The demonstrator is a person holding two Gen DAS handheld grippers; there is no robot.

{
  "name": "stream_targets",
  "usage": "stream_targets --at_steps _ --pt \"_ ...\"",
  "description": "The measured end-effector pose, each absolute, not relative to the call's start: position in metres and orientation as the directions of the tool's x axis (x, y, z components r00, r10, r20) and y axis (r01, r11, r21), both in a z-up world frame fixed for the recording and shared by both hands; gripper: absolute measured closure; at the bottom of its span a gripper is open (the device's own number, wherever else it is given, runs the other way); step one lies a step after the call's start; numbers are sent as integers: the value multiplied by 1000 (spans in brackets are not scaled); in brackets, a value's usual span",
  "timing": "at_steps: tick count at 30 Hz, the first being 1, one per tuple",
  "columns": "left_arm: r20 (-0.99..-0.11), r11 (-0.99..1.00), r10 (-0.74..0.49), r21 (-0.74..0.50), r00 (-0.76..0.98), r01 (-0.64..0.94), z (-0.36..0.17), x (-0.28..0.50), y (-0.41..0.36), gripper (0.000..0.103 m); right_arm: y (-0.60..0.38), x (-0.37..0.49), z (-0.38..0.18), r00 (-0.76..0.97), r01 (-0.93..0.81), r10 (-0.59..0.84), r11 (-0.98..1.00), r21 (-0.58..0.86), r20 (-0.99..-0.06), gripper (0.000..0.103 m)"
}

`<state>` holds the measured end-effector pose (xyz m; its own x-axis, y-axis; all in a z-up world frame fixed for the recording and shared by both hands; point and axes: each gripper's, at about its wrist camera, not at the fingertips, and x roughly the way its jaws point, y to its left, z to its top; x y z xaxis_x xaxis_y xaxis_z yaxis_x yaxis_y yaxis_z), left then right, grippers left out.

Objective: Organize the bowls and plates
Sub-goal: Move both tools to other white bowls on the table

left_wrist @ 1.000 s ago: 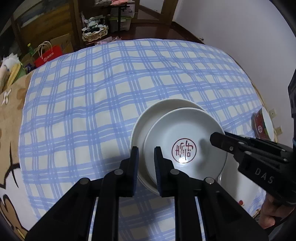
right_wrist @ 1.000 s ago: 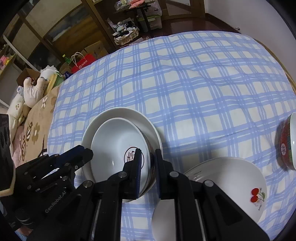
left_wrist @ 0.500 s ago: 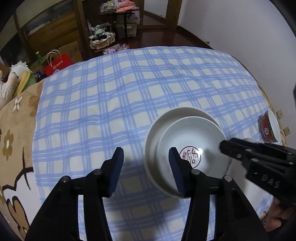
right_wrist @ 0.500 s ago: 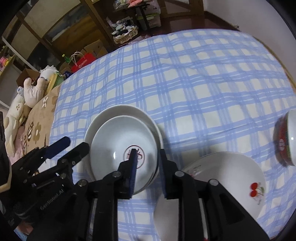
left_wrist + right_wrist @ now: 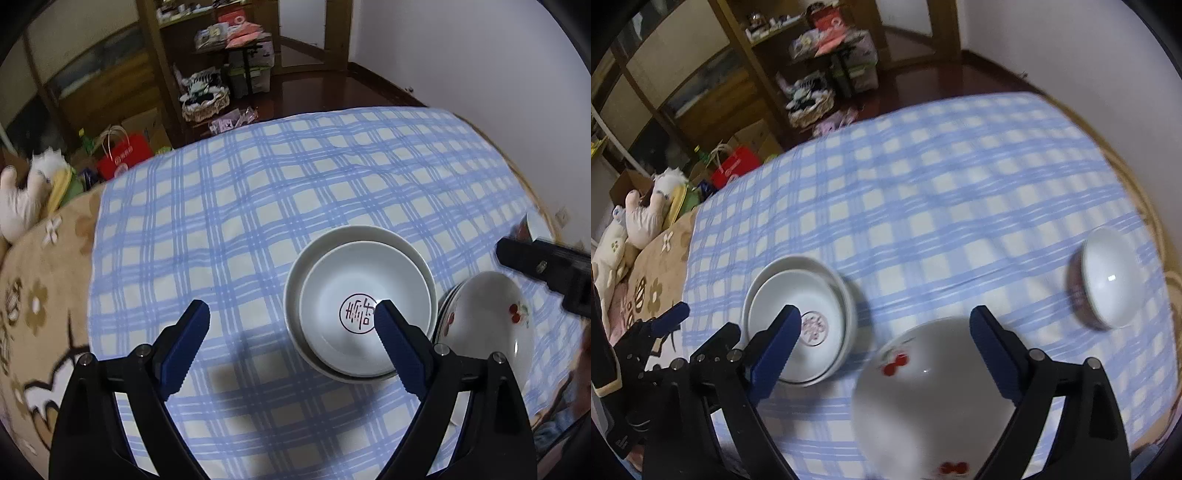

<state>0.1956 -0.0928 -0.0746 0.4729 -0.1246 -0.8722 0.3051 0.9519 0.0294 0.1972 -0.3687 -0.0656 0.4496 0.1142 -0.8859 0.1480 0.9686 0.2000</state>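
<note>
The right tool [image 5: 881, 325] is hanging wide and empty, directly over the cherry plate [image 5: 934, 402] (nearer than the left tool [image 5: 291, 328], likewise spread wide).

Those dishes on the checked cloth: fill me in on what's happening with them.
A person is stacking dishes with two handheld grippers. The bowl with the red stamp now sits inside a larger white bowl on the blue checked tablecloth. The left gripper and right gripper have just been opening and hold nothing. A cherry-print plate lies beside the stack, and a red-sided bowl stands further off.
</note>
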Motion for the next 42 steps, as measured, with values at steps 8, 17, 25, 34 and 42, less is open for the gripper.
stream_targets --at_steps 8,17,25,34,42 --pt "-862 929 -150 45 484 367 -58 183 -128 14 -419 178 -42 458 225 18 965 135 -889 5" --pt "-857 917 -202 4 474 399 -36 182 -170 14 -490 156 -23 484 361 -26 916 172 -875 5" --pt "-848 886 -238 10 473 463 -19 180 -225 14 -543 140 -15 516 418 -116 899 132 -849 5" --pt "-843 848 -278 10 460 530 -16 185 -295 14 -583 131 -30 543 495 -163 855 157 -824 6" --pt "-849 815 -291 22 442 579 -29 188 -343 14 -603 135 -50 519 536 -190 832 144 -833 11"
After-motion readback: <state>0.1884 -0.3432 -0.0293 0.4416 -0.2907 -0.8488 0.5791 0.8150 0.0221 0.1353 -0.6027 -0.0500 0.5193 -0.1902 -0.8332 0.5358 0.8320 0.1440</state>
